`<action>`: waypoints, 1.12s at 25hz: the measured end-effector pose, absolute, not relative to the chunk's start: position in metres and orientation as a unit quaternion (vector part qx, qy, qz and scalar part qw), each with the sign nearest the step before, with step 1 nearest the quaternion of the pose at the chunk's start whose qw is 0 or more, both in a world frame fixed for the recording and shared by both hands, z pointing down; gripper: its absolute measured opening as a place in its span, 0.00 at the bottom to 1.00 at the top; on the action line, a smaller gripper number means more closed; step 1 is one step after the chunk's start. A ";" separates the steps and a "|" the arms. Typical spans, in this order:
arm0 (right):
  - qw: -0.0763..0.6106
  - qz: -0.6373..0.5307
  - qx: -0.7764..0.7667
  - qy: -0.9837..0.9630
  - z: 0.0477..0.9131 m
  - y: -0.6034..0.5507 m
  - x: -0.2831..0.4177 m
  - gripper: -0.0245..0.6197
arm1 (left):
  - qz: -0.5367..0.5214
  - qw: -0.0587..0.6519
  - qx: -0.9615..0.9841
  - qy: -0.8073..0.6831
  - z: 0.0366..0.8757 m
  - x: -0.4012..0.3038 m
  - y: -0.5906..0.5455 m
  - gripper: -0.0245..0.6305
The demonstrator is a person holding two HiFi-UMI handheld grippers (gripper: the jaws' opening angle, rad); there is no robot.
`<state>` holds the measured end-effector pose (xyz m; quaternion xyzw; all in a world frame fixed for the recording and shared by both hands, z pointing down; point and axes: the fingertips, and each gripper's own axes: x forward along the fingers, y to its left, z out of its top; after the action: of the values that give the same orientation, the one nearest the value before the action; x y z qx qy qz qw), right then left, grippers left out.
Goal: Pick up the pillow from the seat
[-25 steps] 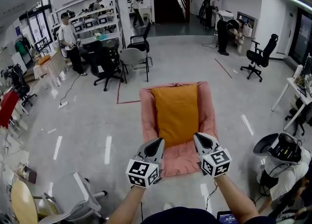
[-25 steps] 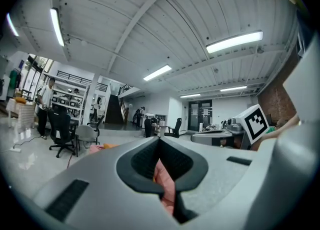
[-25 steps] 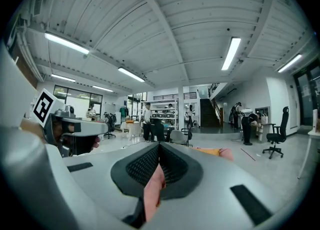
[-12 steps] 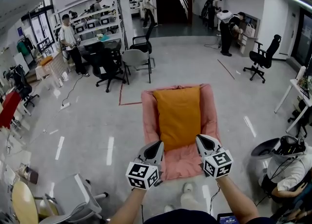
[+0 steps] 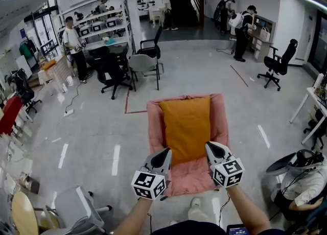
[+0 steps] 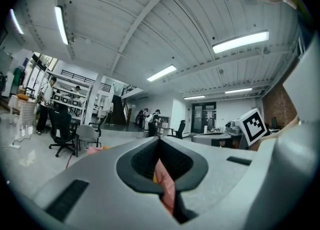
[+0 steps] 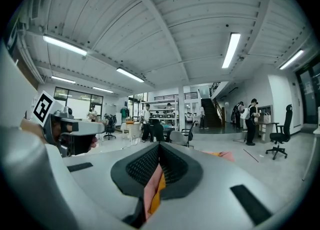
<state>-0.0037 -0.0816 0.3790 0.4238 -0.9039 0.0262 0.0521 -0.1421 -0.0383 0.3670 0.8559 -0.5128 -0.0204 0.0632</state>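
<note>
One broad pale floor (image 5: 92, 126) fills most of the head view, with a grey office chair (image 5: 143, 64) and a black one (image 5: 110, 68) standing well beyond the middle of it. Low on this floor, straight ahead of the person, lies the pink seat (image 5: 153, 132), its padded sides turned up. The orange pillow (image 5: 185, 129) lies lengthwise on the seat, covering the far and middle part and leaving the near pink edge bare.

Over that near edge hang both tools, side by side and apart from each other. The left hand-held gripper (image 5: 164, 151) points at the pillow's near left corner, and the right hand-held gripper (image 5: 211, 147) at its near right corner. Each one's own camera shows its jaws brought together at the tips with nothing clamped; only a sliver of pink and orange cloth shows through the slit lower down. Whether either tip touches the pillow cannot be told. Their marker cubes (image 5: 149, 184) sit nearest the person.
</note>
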 end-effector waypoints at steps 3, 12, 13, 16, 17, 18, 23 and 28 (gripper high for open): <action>0.048 0.025 0.420 -0.906 0.381 -0.096 -0.003 0.06 | -0.022 0.063 0.854 -0.517 0.369 -0.142 -0.052 0.04; 0.043 0.020 0.407 -0.912 0.377 -0.144 -0.007 0.06 | -0.028 0.086 0.844 -0.529 0.384 -0.142 -0.099 0.04; 0.042 0.021 0.405 -0.913 0.379 -0.148 -0.007 0.06 | -0.028 0.091 0.843 -0.529 0.388 -0.141 -0.103 0.04; 0.044 0.026 0.404 -0.913 0.385 -0.163 -0.001 0.06 | -0.027 0.099 0.840 -0.532 0.397 -0.136 -0.116 0.04; 0.047 0.028 0.405 -0.912 0.388 -0.167 0.002 0.06 | -0.027 0.099 0.840 -0.534 0.399 -0.134 -0.120 0.04; 0.049 0.030 0.407 -0.912 0.390 -0.171 0.005 0.06 | -0.026 0.100 0.839 -0.535 0.401 -0.133 -0.124 0.04; 0.055 0.040 0.412 -0.909 0.404 -0.192 0.017 0.06 | -0.017 0.104 0.839 -0.534 0.414 -0.125 -0.146 0.04; 0.060 0.056 0.414 -0.907 0.422 -0.215 0.027 0.06 | -0.008 0.115 0.834 -0.540 0.431 -0.121 -0.170 0.04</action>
<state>0.0270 -0.2153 0.4216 0.4138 -0.9067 0.0558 0.0601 -0.1207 -0.1698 0.4309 0.8339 -0.5398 -0.0077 0.1148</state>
